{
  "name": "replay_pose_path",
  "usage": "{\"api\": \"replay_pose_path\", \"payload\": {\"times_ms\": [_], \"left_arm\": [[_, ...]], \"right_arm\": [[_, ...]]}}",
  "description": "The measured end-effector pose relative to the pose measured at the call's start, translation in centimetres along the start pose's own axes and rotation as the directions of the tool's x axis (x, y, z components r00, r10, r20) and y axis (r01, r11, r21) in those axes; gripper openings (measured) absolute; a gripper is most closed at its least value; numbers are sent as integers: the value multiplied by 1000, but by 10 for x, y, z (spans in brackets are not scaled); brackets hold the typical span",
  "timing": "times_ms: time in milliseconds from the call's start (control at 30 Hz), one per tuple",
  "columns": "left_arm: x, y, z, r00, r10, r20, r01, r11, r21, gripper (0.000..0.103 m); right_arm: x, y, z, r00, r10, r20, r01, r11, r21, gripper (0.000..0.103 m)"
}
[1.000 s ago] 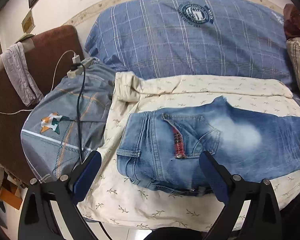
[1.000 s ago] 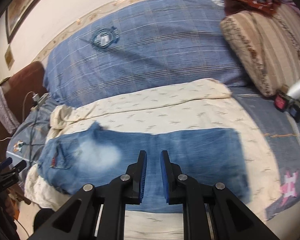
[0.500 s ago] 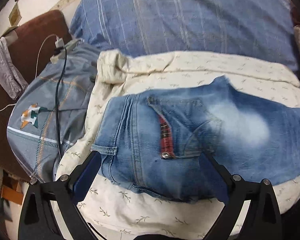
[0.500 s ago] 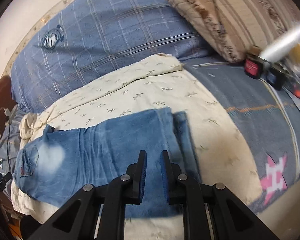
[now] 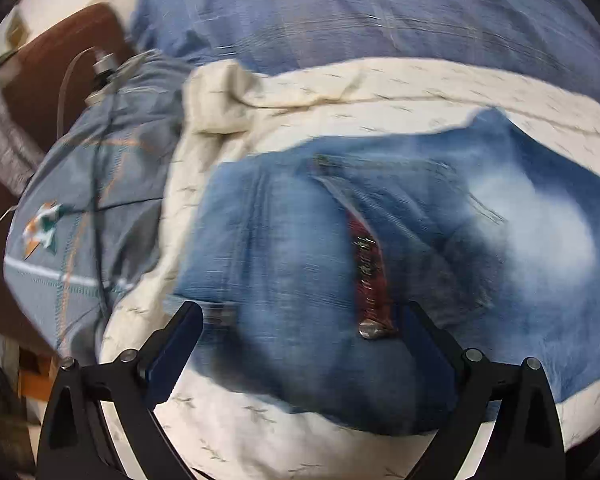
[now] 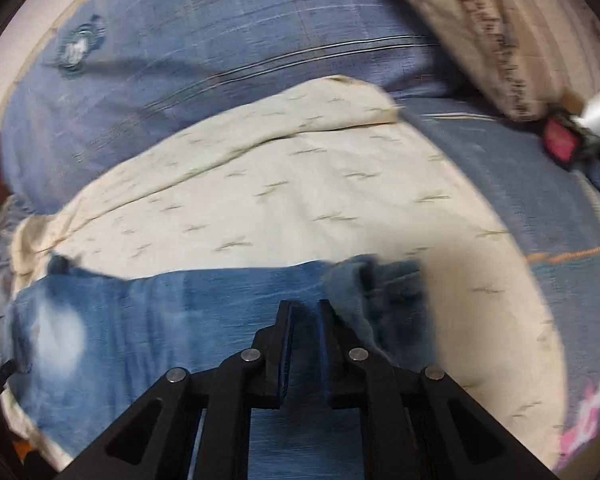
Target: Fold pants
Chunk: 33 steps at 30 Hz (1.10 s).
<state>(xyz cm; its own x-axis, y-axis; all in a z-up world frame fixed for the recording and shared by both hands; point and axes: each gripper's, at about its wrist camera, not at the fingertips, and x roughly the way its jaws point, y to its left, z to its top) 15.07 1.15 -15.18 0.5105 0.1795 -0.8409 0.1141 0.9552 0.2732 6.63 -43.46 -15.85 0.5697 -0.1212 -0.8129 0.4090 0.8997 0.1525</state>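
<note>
Blue jeans [image 5: 400, 248] lie folded lengthwise on a cream leaf-print sheet [image 5: 340, 92]. In the left wrist view the waist end is close, with a red plaid pocket trim [image 5: 370, 268] and a metal button [image 5: 370, 330]. My left gripper [image 5: 300, 344] is open, its jaws spread over the waistband. In the right wrist view the jeans [image 6: 160, 320] stretch leftward and the leg hems [image 6: 364, 280] are bunched up just past my right gripper [image 6: 304, 316], whose jaws are nearly together with only a narrow gap, low over the denim. Both views are blurred.
A blue plaid quilt [image 6: 220, 48] lies behind the sheet. A striped beige pillow [image 6: 500, 20] and small items [image 6: 560, 144] are at the right. A grey pillow [image 5: 80, 216] with a charger cable [image 5: 96, 184] and a brown headboard [image 5: 60, 64] are at the left.
The left gripper has moved down closer to the waistband. The right gripper has moved lower towards the leg hems, which now look bunched up rather than flat.
</note>
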Motion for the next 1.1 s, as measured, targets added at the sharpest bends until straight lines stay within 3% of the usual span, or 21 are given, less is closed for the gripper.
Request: {"api": "replay_pose_path", "payload": {"times_ms": [100,167,267,333,567,933,1100], "left_arm": [[-2,-5,-4,999,33,30,-34,999,31,98],[-6,1,-5,1000,6,17,-6,1000,2,98],[-25,7,-8,997,12,73,-11,1000,-19,98],[-43,8,-10,992,32,121,-30,999,-14,98],[-107,19,-18,964,21,263,-12,999,-34,98],[-181,33,-40,918,-30,395,58,996,-60,98],[-192,32,-44,911,-41,410,75,995,-68,99]], "right_arm": [[2,-5,1,999,28,-23,-28,999,22,4],[1,-1,2,999,8,-35,-8,1000,9,4],[-15,9,1,999,7,-43,-7,1000,9,12],[-39,15,0,998,70,3,-70,998,6,12],[-111,62,-15,981,157,116,-147,985,-86,12],[-176,124,-68,937,282,204,-231,943,-241,12],[-195,135,-90,907,330,262,-262,929,-263,12]]}}
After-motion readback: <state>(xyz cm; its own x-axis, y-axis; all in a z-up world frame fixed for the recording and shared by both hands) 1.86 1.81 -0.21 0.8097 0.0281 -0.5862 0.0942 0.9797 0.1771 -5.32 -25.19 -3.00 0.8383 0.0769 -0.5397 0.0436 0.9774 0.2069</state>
